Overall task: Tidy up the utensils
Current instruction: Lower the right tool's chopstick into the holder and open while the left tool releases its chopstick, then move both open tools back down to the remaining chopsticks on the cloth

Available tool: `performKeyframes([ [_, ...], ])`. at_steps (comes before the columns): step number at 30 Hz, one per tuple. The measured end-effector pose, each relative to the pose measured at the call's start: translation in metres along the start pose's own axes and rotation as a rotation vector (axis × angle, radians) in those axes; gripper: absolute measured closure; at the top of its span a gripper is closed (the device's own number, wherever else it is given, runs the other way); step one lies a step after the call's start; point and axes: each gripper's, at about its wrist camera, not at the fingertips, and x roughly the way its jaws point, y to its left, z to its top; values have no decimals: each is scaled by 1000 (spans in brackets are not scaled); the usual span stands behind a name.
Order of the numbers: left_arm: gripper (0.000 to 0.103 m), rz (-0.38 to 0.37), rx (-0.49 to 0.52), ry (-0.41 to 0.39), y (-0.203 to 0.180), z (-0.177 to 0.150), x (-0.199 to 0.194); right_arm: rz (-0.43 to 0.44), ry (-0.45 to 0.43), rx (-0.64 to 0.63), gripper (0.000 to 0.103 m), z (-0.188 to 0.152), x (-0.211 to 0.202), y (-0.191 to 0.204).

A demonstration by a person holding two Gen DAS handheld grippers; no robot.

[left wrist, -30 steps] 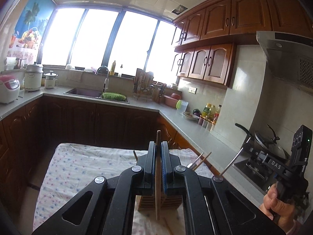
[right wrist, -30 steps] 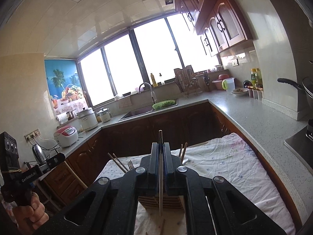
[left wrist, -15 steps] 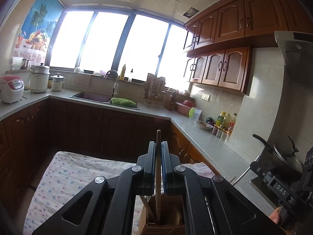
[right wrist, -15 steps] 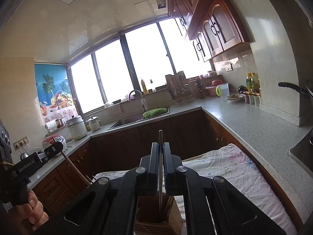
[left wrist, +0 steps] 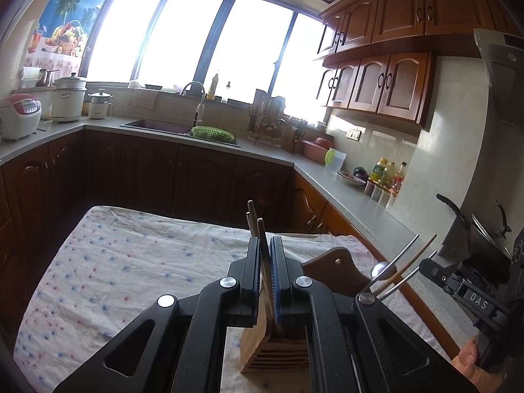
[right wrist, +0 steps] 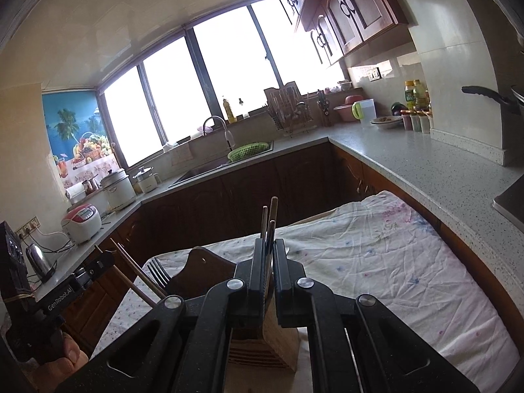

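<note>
Left wrist view: the left tool (left wrist: 266, 245) is clamped narrow on a thin brown wooden chopstick (left wrist: 262, 235), whose lower end reaches into the slatted wooden utensil holder (left wrist: 275, 350) standing on the worktop's white cloth with small blue and red flowers (left wrist: 131, 262). A second chopstick top rises just beside it. Metal handles and another wooden stick lean out of the holder at right, near the right tool (left wrist: 471, 294). To finish well, I judge the stick should sink straight into its slot before the jaws part, without knocking the leaning pieces.

Right wrist view: the right tool (right wrist: 269, 252) pinches its own dark slim chopstick (right wrist: 270, 229) above the same holder (right wrist: 262, 347); a steel fork (right wrist: 157, 271) and sticks lean at left. The same slow, upright lowering applies.

A second ago both tools stood higher, with the holder small below them and the sticks' tips clear of it; now both tips are down among its slots.
</note>
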Motion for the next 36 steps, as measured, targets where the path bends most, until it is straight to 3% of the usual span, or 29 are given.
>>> performKeyframes([
  [12,97,14,7,9,3,2,-1,-5,9,0,98,-1,2,1],
  [15,96,4,3,22,2,4,-3,-2,8,8,93,-1,3,0],
  [18,71,-6,-20,13,5,6,-14,4,-1,25,89,0,-1,-2],
  [21,51,1,-32,-15,8,3,-31,18,-23,46,66,1,-9,-6],
  [23,35,17,-41,-27,11,-2,-44,33,-48,58,41,1,-18,-8],
  [24,25,21,-48,-33,12,-6,-51,42,-60,64,35,0,-24,-9],
  [26,16,39,-58,-41,16,-15,-65,53,-77,76,21,-3,-34,-11],
  [29,11,47,-75,-38,19,-33,-87,70,-83,99,13,-14,-50,-15],
  [36,7,46,-125,20,23,-64,-134,59,-58,122,10,-50,-88,-22],
])
